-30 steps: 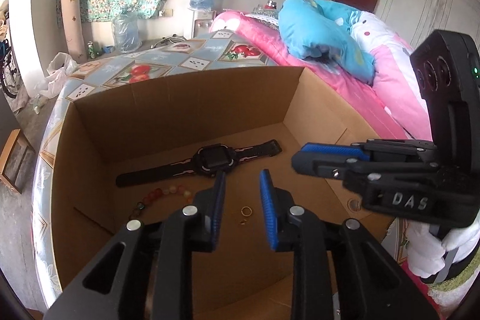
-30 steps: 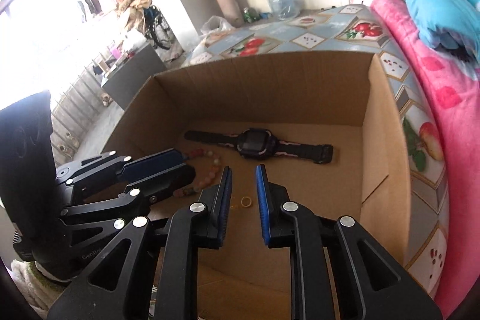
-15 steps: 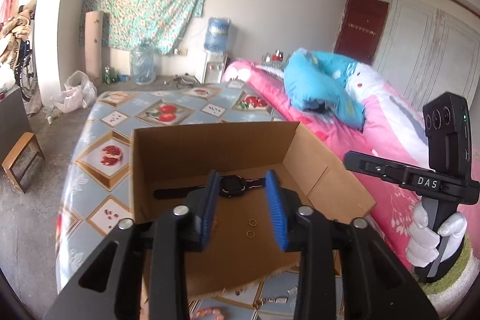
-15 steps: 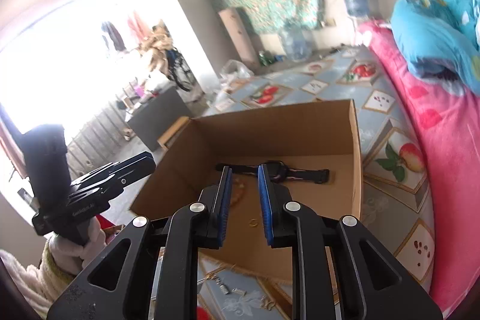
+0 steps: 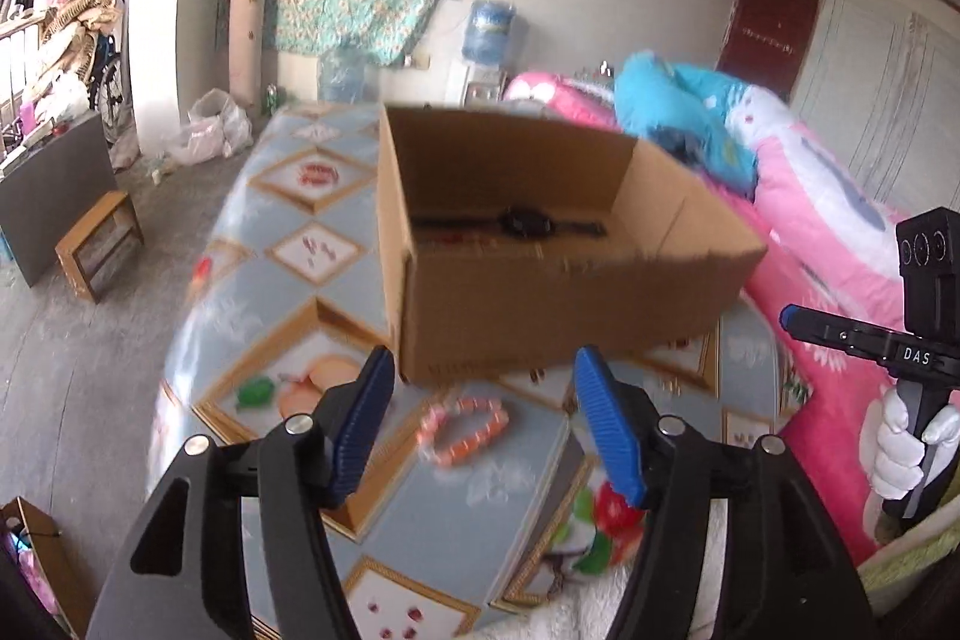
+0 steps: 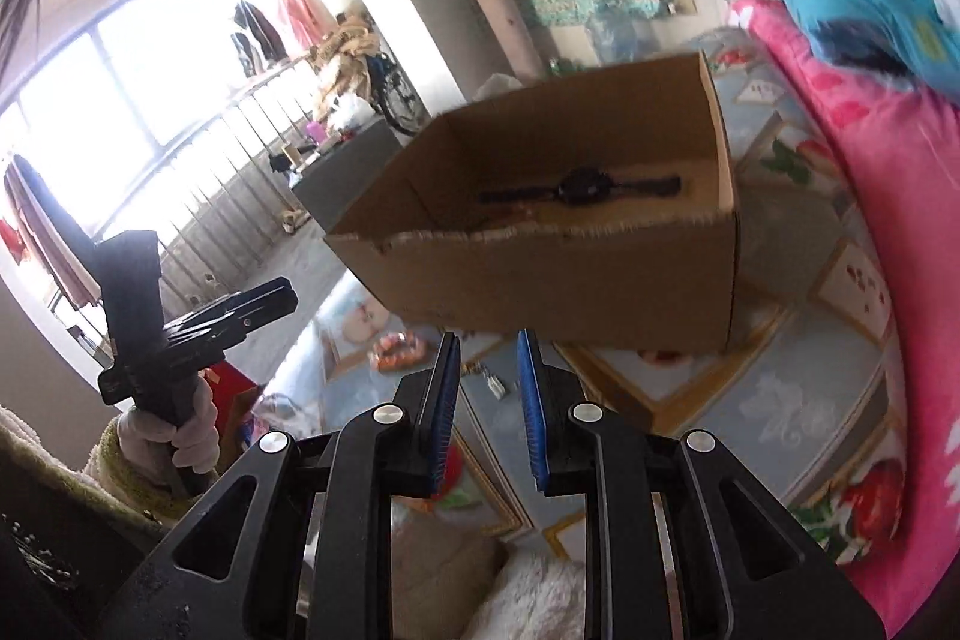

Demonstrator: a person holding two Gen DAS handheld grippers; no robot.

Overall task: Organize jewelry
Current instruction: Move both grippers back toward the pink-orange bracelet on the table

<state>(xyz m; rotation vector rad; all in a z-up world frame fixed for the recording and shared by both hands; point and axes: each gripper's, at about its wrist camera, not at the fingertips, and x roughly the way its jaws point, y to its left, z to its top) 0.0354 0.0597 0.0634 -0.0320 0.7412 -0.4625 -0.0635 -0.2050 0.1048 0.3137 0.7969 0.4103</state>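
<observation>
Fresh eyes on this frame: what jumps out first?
The open cardboard box on the patterned tablecloth dominates, with a black watch lying on its floor. In front of it, outside, lies a pink-orange bead bracelet, between the wide-open left gripper's blue pads.

Box (image 5: 540, 304), bracelet (image 5: 465, 427) on tablecloth (image 5: 288, 316)

"DAS" on right tool (image 5: 804, 325) body.

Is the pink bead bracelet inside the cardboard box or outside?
Outside: the pink bead bracelet lies on the patterned cover, in front of the cardboard box.
</observation>
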